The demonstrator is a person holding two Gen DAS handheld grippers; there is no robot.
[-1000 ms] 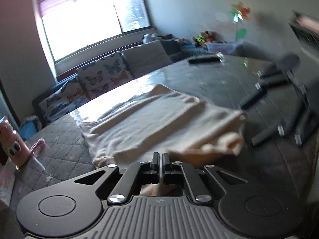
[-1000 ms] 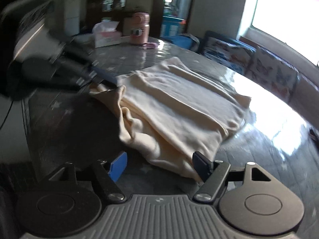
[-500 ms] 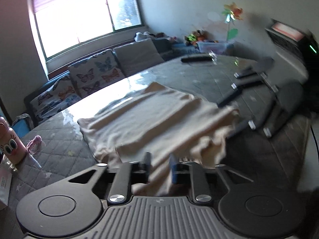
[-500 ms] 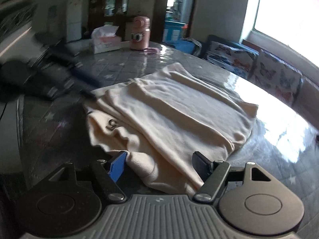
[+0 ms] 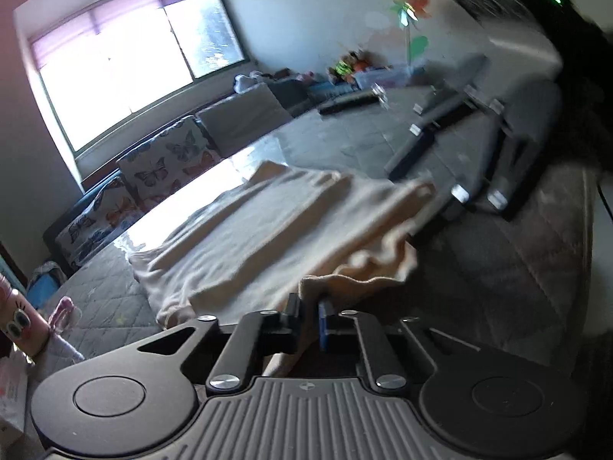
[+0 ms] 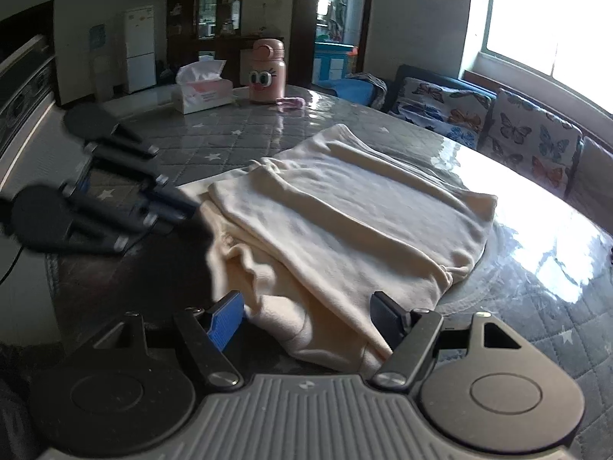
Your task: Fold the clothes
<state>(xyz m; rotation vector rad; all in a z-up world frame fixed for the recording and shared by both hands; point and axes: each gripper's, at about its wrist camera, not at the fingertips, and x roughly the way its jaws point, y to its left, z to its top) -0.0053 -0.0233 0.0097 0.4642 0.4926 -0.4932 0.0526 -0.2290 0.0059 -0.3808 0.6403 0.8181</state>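
A cream garment (image 5: 276,230) lies partly folded on the grey quilted table (image 5: 498,268). My left gripper (image 5: 309,312) is at its near edge. Its jaws are closing to a narrow gap, with a raised fold of the cloth pinched between the pads. In the right wrist view the same garment (image 6: 345,222) is spread in front of me, and the left gripper (image 6: 184,207) touches its left corner. My right gripper (image 6: 306,314) stands open, its fingers on either side of the garment's near corner, the pads not pressing it. The left wrist view shows it blurred (image 5: 425,191) at the cloth's far right edge.
A pink bottle (image 6: 266,73) and a tissue box (image 6: 201,90) stand at the table's far side. A sofa with butterfly cushions (image 6: 528,134) runs under the window. A black bar-shaped object (image 5: 346,101) lies near the table's far edge.
The left gripper opened, moved in on the garment's near edge and closed again on a fold. The cloth's bunched corner shifted. The right gripper stayed open and hardly moved.
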